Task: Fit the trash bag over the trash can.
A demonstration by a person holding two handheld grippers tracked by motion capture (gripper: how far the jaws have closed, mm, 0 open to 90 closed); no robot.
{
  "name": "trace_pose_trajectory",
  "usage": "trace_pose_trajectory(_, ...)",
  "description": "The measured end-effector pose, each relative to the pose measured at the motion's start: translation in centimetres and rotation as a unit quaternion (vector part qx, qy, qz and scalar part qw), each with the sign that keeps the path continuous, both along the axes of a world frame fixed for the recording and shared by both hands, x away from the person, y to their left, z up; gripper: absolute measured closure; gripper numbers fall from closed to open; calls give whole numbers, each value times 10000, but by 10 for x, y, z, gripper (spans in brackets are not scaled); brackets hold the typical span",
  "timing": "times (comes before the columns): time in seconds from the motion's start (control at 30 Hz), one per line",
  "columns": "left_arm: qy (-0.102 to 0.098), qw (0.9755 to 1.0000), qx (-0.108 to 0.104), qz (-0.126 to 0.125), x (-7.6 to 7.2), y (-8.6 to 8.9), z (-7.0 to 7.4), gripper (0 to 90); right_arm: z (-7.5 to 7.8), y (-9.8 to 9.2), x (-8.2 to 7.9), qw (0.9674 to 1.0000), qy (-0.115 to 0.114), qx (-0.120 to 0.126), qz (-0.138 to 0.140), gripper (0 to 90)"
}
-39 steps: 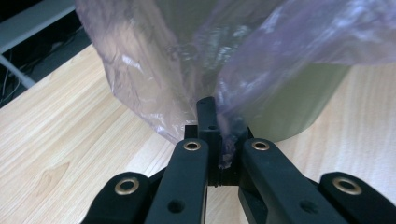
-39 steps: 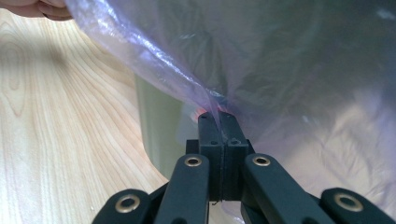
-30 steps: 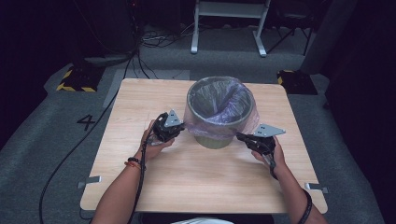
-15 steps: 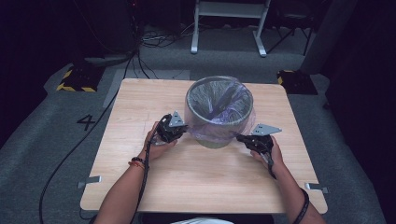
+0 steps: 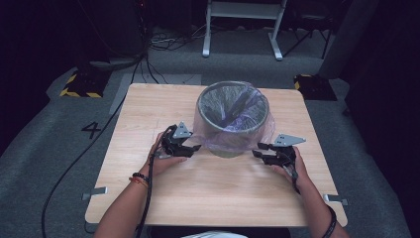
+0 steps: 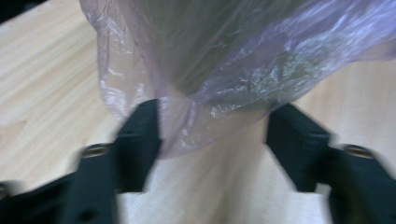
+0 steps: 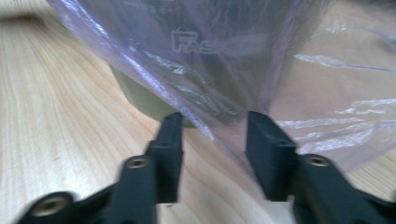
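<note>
Starting at nine o'clock of the bin [image 5: 233, 119], our left gripper [image 5: 194, 148] sits low on the table [image 5: 148, 104], pointing at the bag [image 5: 218, 141] that lines the bin and hangs down over its outside. Its jaws have just been opening: in the left gripper view they stand spread, with the bag's loose hem [image 6: 187, 135] hanging between them. One edge brushes the left jaw, but nothing is pinched.

The bin itself stands at the middle of the table, toward twelve o'clock from us, with the bag draped over its rim.

At three o'clock, our right gripper [image 5: 257, 150] mirrors the left. Its jaws have just been opening too, and the film [image 7: 219, 116] runs between them, released.

What worries us from here: the skirt is slack and slippery, so it may ride up or slide off the rim once we let go. If we pull back carelessly, a jaw corner could snag the film, tear it or drag the light bin over.
</note>
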State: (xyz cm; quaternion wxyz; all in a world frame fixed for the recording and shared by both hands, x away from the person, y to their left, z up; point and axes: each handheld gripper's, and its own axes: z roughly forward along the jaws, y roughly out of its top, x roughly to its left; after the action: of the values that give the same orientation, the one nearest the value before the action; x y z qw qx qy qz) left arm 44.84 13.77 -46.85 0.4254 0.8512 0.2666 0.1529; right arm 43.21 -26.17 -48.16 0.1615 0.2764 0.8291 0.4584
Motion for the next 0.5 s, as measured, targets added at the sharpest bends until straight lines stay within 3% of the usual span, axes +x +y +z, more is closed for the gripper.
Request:
trace_pose_trajectory(0.07,-43,9998,-215,-42,-6,5,5,213,4,-4,-4,10000,-69,4,-14,432)
trace_pose_trajectory(0.17,-146,9991,-378,-129,-15,10,10,156,10,-11,-11,9998,-200,22,-65,340)
trace_pose_trajectory(0.33,-270,9983,-491,-134,-25,13,19,156,21,-20,-20,9993,-346,72,-88,272)
trace_pose_trajectory(0.4,-374,9984,-412,-64,-26,12,24,164,26,-24,-22,9991,-386,129,-147,273)
trace_pose_trajectory(0.5,-462,9978,-483,6,-23,16,33,192,37,-30,-21,9979,-512,249,-298,273)
